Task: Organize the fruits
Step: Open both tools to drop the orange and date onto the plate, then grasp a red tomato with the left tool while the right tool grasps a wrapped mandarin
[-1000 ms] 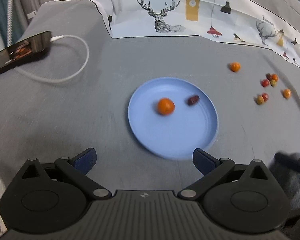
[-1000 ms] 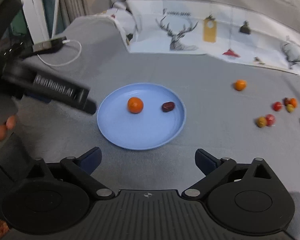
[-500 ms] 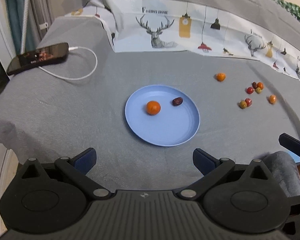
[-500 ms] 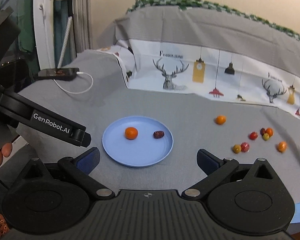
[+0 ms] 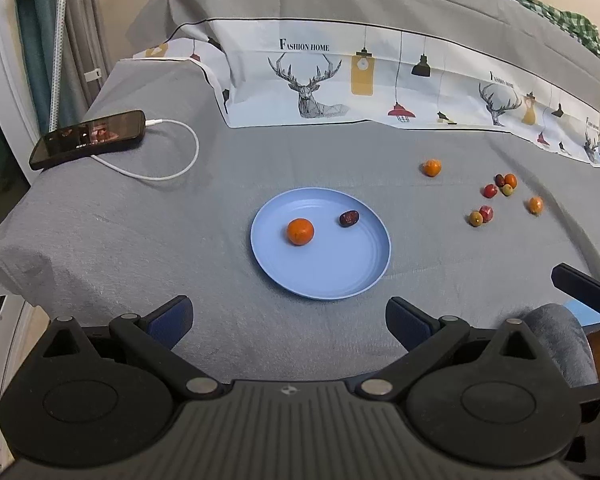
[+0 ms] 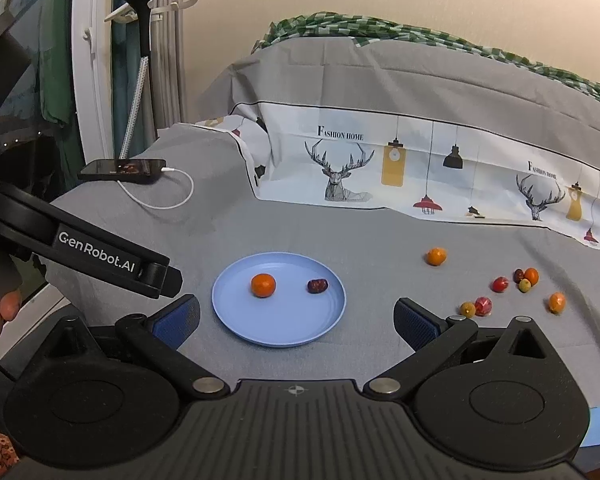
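A blue plate [image 5: 340, 276] [image 6: 284, 328] lies on the grey cloth and holds an orange fruit [image 5: 300, 231] [image 6: 263, 285] and a dark red date [image 5: 348, 218] [image 6: 317, 285]. Several small orange, red and green fruits [image 5: 486, 213] [image 6: 483, 306] lie scattered on the cloth to the right, with one orange [image 5: 432, 167] [image 6: 436, 256] apart from them. My left gripper [image 5: 288, 316] is open and empty, near the plate's front edge. My right gripper [image 6: 296, 320] is open and empty, held back from the plate.
A phone [image 5: 88, 139] [image 6: 124, 169] on a white charging cable [image 5: 172, 172] lies at the far left. A printed cloth [image 5: 380, 88] covers the raised back. The cloth's edge drops off at the left and front. The left gripper's body [image 6: 100, 252] shows in the right wrist view.
Both grippers have pulled back and risen from the plate, so the view is wider. The fruit has not moved. Both grippers stay open.
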### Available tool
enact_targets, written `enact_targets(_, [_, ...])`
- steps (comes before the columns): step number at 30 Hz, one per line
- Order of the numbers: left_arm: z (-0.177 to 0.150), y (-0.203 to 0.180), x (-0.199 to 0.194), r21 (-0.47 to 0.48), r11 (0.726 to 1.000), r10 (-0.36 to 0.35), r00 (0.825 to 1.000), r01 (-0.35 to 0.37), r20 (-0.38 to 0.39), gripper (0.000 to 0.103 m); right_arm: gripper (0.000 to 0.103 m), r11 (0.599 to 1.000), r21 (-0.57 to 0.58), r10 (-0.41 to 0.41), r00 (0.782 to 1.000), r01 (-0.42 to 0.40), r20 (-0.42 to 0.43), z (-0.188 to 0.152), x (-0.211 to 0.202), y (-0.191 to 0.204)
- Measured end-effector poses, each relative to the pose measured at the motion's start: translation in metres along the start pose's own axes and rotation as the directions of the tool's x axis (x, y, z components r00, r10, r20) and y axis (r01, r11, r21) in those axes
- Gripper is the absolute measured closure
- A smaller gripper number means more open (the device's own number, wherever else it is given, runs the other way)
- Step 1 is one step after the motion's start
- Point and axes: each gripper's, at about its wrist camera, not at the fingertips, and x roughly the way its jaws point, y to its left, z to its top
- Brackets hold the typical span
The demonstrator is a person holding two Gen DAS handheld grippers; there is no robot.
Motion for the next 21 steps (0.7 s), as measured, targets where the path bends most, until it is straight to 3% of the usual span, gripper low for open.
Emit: enact_targets(21, [0.005, -0.013, 0.019, 0.037, 0.999, 0.016, 0.999, -0.014, -0.052, 0.001, 0.001, 0.997, 0.076, -0.007, 1.000, 0.009, -0.025, -0.007, 0.012, -0.013])
